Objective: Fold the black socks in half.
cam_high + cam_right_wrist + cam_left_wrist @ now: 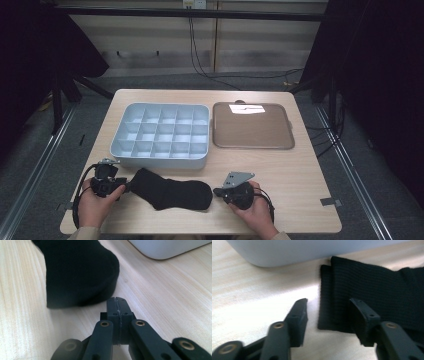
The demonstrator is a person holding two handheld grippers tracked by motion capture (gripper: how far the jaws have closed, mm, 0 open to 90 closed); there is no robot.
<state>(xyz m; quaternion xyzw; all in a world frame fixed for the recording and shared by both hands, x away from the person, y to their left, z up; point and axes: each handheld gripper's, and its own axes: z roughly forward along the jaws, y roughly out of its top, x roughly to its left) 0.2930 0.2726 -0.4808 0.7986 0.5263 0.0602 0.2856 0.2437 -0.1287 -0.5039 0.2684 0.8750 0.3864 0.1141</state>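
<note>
Table [300,200] evenly lit from above, dark curtains swallowing both sides. A hard white glare patch sits on the brown tray [252,142]. In the left gripper view, the jaws are soft and out of focus, and the black sock [372,297] keeps its rib texture. In the right gripper view, bright wood, sock nearly featureless, faint shadow under it
</note>
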